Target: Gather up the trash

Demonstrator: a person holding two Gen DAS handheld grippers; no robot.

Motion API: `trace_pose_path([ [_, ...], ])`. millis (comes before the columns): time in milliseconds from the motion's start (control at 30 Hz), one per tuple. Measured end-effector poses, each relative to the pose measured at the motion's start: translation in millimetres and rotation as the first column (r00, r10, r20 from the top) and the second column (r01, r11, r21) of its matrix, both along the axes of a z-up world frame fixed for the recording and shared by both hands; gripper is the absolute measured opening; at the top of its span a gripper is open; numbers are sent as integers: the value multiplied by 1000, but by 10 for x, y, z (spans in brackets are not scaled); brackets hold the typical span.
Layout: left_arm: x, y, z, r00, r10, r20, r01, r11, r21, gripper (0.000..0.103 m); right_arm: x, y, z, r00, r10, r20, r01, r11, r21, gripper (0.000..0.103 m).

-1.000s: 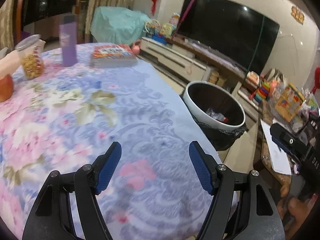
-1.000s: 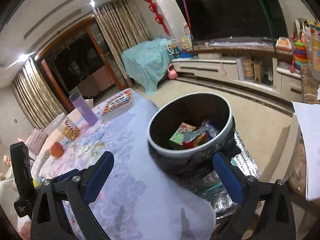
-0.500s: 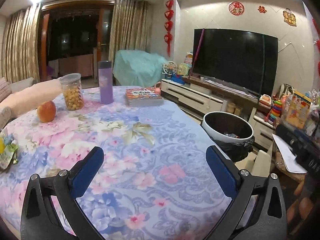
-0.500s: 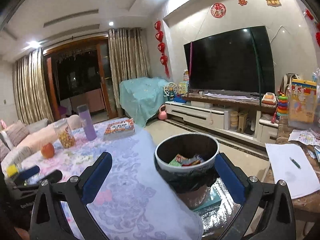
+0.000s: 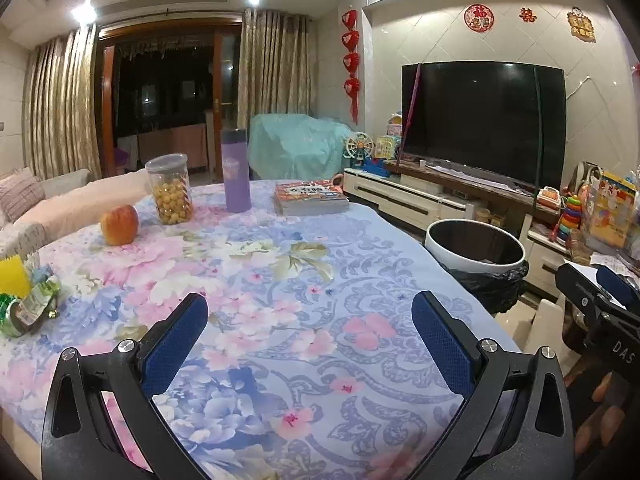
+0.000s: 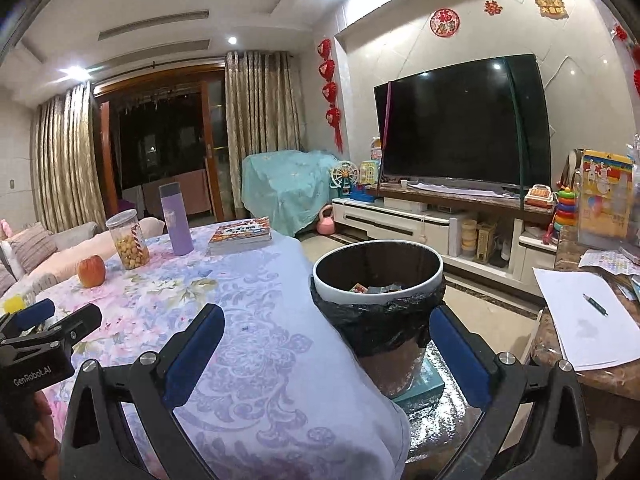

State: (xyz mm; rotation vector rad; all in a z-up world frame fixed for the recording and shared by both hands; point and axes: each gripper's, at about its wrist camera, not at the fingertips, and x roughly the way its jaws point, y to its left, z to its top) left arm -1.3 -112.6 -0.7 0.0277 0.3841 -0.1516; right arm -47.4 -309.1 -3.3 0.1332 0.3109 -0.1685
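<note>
Crinkly green and yellow wrappers [image 5: 24, 304], probably the remaining trash, lie at the surface's [image 5: 280, 280] far left edge, well apart from the bin [image 6: 378, 280]. Both the left gripper [image 5: 310, 336] and right gripper [image 6: 326, 354] have empty jaws spread wide; a careless pinch could bunch the cloth

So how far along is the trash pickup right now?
Some wrappers already sit in the bin. Nothing is in hand: the left gripper and right gripper are both open and empty. Crumpled wrappers at the table's left edge are left to collect.
</note>
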Motion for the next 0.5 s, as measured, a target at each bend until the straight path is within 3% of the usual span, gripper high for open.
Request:
trace_pose_path([
  [500, -150, -19, 88, 998, 7, 62, -8, 1000, 16, 103, -134, 32, 92, 998, 4, 67, -4, 1000, -6, 103],
])
